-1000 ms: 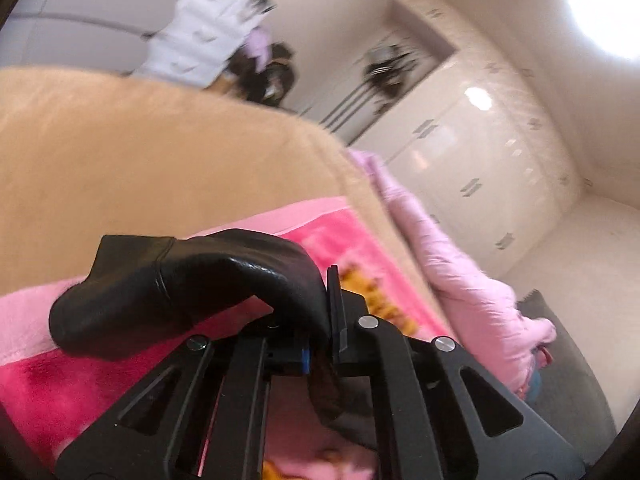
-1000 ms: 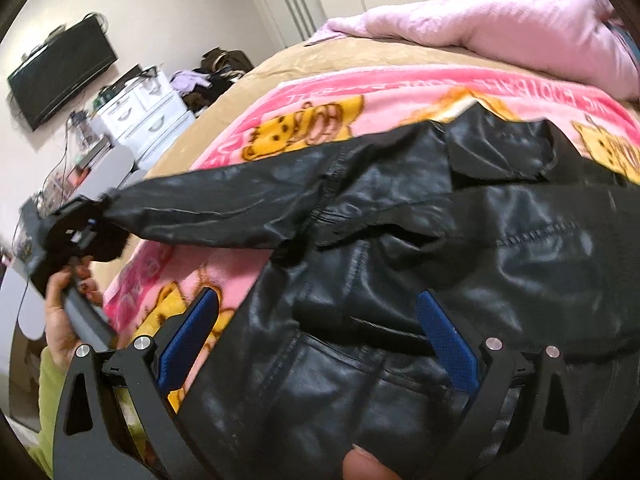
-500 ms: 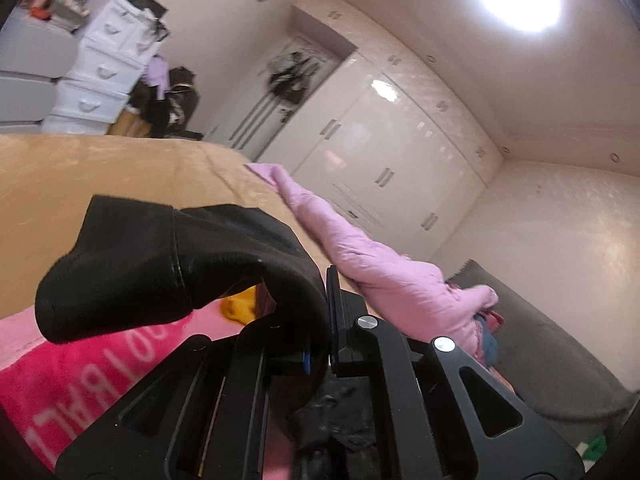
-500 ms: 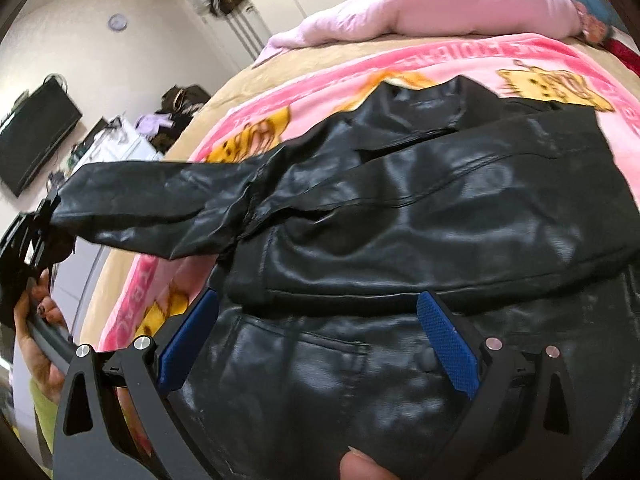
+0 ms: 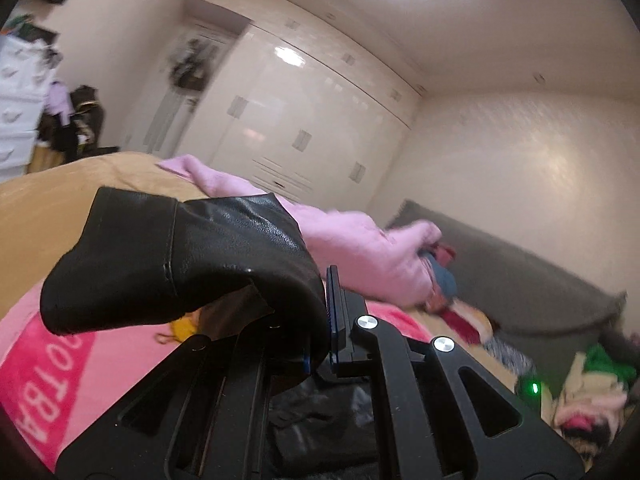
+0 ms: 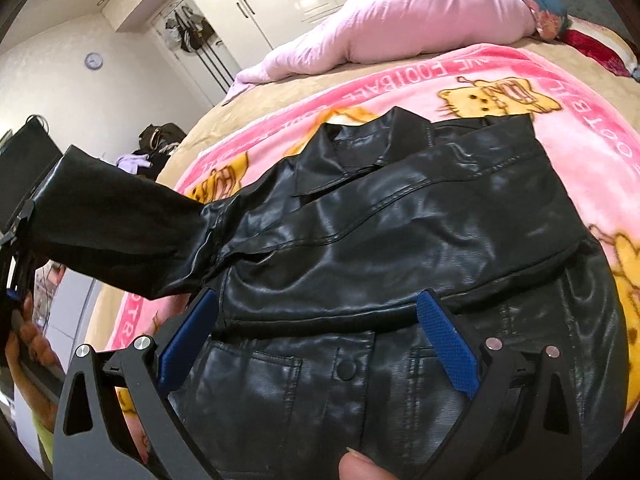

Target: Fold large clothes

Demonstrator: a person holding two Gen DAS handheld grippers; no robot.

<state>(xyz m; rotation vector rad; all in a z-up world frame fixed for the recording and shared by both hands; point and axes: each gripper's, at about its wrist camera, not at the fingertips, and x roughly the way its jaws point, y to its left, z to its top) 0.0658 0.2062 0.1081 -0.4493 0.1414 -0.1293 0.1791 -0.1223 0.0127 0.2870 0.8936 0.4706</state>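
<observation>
A black leather jacket point(image 6: 400, 232) lies spread on a pink cartoon blanket point(image 6: 560, 128) on the bed. Its left sleeve point(image 6: 112, 224) is lifted off the bed and stretched out to the left. My left gripper point(image 5: 326, 320) is shut on that sleeve near the cuff point(image 5: 180, 256), which curls over the left finger. In the right wrist view the left gripper point(image 6: 16, 240) shows at the far left edge, held by a hand. My right gripper point(image 6: 320, 336) hovers open over the jacket's lower front, its blue pads point(image 6: 448, 344) wide apart and nothing pinched between them.
A pale pink duvet point(image 6: 400, 16) lies along the far side of the bed. White wardrobes point(image 5: 304, 120) line the wall beyond. White drawers point(image 5: 20, 92) and piled clothes stand to the left, a grey headboard point(image 5: 500, 272) to the right. A thumb tip point(image 6: 356, 464) shows at the bottom.
The left gripper has risen and swung with the sleeve cuff still in its grip, its view tipping up towards the wardrobes. The right gripper has slid across the jacket's front, still open.
</observation>
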